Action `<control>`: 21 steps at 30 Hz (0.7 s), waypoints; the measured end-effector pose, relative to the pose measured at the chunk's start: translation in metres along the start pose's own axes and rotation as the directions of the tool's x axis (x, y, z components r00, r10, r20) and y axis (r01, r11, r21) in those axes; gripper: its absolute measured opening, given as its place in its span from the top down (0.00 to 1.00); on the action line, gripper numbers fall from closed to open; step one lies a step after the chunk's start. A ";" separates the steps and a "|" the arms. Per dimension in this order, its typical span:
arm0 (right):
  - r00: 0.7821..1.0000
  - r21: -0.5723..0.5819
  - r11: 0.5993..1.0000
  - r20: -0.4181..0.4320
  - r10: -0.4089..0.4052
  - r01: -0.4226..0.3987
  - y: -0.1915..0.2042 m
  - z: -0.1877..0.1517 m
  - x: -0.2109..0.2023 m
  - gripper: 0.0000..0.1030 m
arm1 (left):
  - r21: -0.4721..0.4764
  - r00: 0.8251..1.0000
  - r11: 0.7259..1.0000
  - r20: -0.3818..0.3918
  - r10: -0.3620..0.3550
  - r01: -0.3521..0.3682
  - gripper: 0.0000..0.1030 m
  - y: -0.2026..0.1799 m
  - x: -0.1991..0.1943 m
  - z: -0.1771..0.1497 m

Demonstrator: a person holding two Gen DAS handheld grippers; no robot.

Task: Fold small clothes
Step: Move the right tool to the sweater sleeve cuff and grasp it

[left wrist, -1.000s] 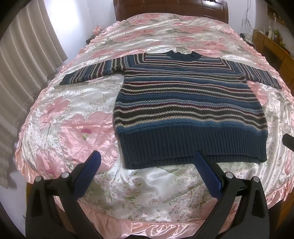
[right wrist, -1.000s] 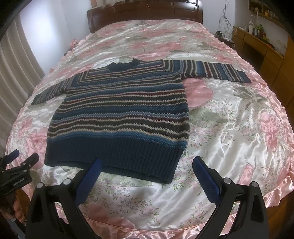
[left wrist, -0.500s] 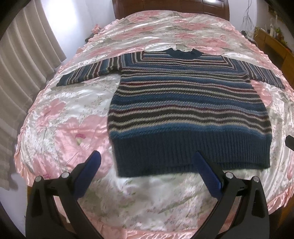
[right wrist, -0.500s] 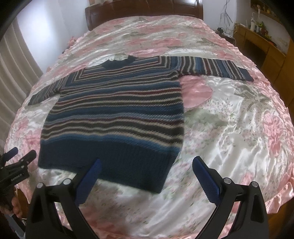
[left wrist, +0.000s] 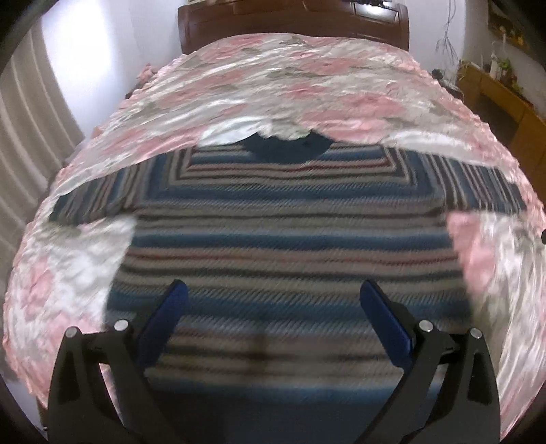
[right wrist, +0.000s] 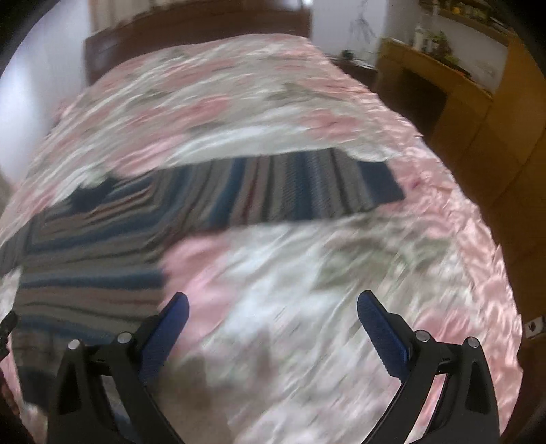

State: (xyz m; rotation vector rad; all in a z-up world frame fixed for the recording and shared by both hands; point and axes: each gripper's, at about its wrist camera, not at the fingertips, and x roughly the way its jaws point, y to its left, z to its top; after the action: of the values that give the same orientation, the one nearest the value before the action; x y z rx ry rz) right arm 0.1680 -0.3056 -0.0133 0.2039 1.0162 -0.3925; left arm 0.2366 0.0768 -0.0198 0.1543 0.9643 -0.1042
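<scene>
Both grippers have advanced over the bed: left gripper (left wrist: pixel 273 307) hangs above the striped sweater's (left wrist: pixel 290 239) body, right gripper (right wrist: pixel 273 310) above bare floral bedspread (right wrist: pixel 307 273) beside it, fingers spread, empty. Sweater lies flat, neckline toward the headboard (left wrist: pixel 290 27), sleeves outstretched sideways.

Striped sweater (left wrist: pixel 290 239) flat on bed (left wrist: pixel 307 78)
</scene>
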 end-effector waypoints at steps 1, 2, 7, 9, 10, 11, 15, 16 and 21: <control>1.000 0.022 1.000 -0.012 0.001 -0.001 -0.015 0.016 0.015 0.04 | -0.003 1.000 1.000 0.009 -0.007 0.007 0.03 -0.010 0.006 0.009; 1.000 0.038 0.999 -0.024 0.002 -0.001 -0.026 0.026 0.027 0.04 | 0.000 1.000 1.000 0.022 -0.002 0.002 0.03 -0.024 0.015 0.021; 0.990 0.156 0.988 -0.134 0.030 -0.009 -0.094 0.071 0.094 0.04 | 0.034 0.999 0.999 0.042 0.017 -0.018 0.03 -0.083 0.056 0.064; 0.988 0.183 0.983 -0.152 0.008 0.020 -0.112 0.079 0.112 0.04 | 0.030 0.999 0.999 0.035 0.012 -0.013 0.03 -0.099 0.073 0.077; 0.986 0.196 0.981 -0.167 0.021 0.012 -0.122 0.084 0.124 0.04 | 0.024 0.999 1.000 0.033 0.014 -0.015 0.03 -0.106 0.081 0.083; 0.982 0.205 0.979 -0.184 0.035 0.004 -0.129 0.087 0.135 0.04 | 0.018 0.999 1.000 0.030 0.013 -0.013 0.03 -0.110 0.087 0.087; 0.974 0.236 0.972 -0.218 0.059 -0.006 -0.150 0.096 0.166 0.04 | -0.004 1.000 1.000 0.024 0.017 -0.017 0.03 -0.129 0.116 0.103; 0.972 0.243 0.970 -0.225 0.067 -0.010 -0.154 0.097 0.173 0.04 | -0.005 1.000 1.000 0.019 0.018 -0.018 0.03 -0.131 0.122 0.106; 0.971 0.269 0.963 -0.228 0.075 -0.011 -0.169 0.103 0.197 0.06 | -0.019 0.999 0.999 0.003 0.038 -0.038 0.03 -0.144 0.153 0.119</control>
State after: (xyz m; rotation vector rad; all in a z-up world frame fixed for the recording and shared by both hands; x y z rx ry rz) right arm 0.2712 -0.5396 -0.1263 0.5250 1.1901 -0.4730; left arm 0.3965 -0.0888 -0.0914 0.1548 0.9583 -0.0607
